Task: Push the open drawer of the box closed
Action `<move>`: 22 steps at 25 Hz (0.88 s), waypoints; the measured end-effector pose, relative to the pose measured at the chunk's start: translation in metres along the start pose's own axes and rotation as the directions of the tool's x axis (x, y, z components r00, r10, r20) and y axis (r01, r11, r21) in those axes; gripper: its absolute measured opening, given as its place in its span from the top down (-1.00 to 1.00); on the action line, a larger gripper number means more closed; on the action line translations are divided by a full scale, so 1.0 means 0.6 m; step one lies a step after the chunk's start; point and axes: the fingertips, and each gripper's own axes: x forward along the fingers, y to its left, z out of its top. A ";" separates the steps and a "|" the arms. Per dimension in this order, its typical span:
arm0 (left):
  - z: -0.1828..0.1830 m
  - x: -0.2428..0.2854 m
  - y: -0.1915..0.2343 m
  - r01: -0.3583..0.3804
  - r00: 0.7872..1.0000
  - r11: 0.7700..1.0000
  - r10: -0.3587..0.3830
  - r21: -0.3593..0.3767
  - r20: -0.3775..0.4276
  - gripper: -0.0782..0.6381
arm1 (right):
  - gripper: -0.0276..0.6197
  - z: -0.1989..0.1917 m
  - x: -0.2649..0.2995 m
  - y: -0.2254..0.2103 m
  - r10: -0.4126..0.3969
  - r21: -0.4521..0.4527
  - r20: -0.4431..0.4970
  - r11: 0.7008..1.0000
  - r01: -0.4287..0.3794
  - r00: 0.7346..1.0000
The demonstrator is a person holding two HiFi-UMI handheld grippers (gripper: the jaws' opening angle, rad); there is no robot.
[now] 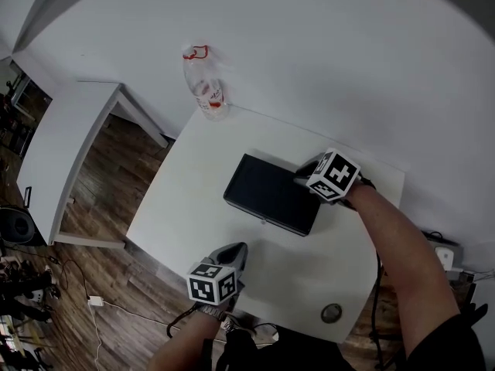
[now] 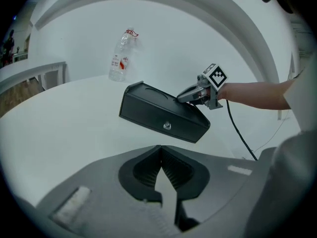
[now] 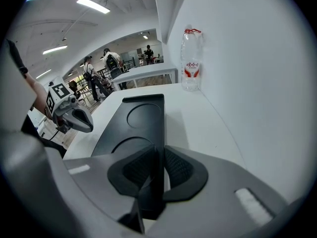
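A black box (image 1: 271,192) is seen lying in the middle of a white table (image 1: 193,215), set at an angle to the table's edges. Its drawer front (image 2: 163,125), marked by a small round knob (image 2: 167,127), is turned toward the near edge of the table and appears level with the body of the box. The right claw (image 1: 303,178) is clenched on the box at its right-hand end: in the right gripper view the wall-side rim of the box top, which bears two round recesses, is gripped between the ribbed pads (image 3: 179,167). The left claw (image 1: 240,247) is held near the table's near edge, in front of the drawer front and apart from it, and its jaws are pressed together with nothing between them. A clear water bottle (image 1: 207,83) with a red label is stood upright at the far corner of the table, against the white wall (image 1: 348,52), well apart from the box
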 end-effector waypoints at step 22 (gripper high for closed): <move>-0.162 -0.310 -0.041 0.352 0.936 0.923 -0.346 -0.153 0.066 0.78 | 0.91 -0.009 -0.170 0.142 -0.247 0.212 0.303 0.959 0.187 0.921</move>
